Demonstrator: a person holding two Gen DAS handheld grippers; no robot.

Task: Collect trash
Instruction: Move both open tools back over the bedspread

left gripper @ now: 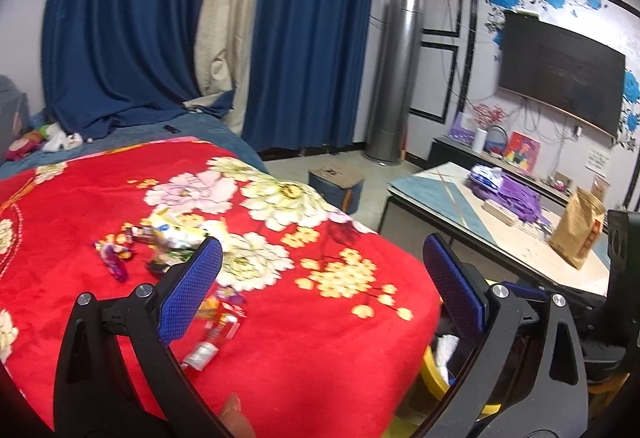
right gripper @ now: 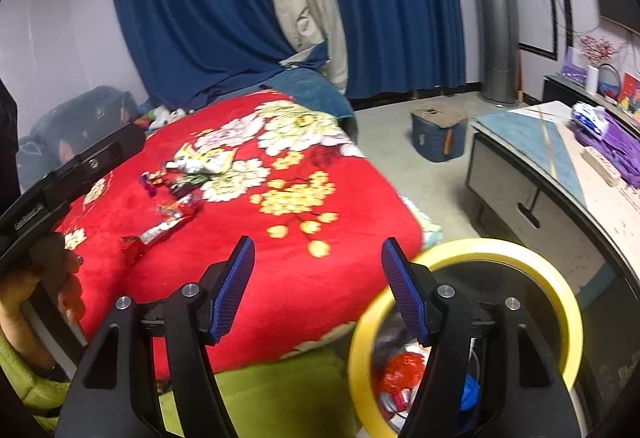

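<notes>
Several snack wrappers [left gripper: 176,238] lie scattered on a red flowered blanket [left gripper: 304,338]; a silver-red one [left gripper: 202,354] lies nearest. My left gripper [left gripper: 320,278] is open and empty above the blanket's near right part, wrappers beside its left finger. In the right wrist view the wrappers [right gripper: 176,194] lie ahead to the left on the blanket [right gripper: 280,278]. My right gripper [right gripper: 318,278] is open and empty over the blanket's near edge. A yellow-rimmed bin [right gripper: 520,258] holding trash stands just right of it; its rim also shows in the left wrist view [left gripper: 434,374].
A low table [left gripper: 500,238] with a paper bag [left gripper: 576,234] and purple cloth stands to the right. A blue box [right gripper: 438,136] sits on the floor. Blue curtains [left gripper: 312,38] and a grey column unit [left gripper: 394,78] stand behind. Green fabric [right gripper: 260,394] lies below the blanket's edge.
</notes>
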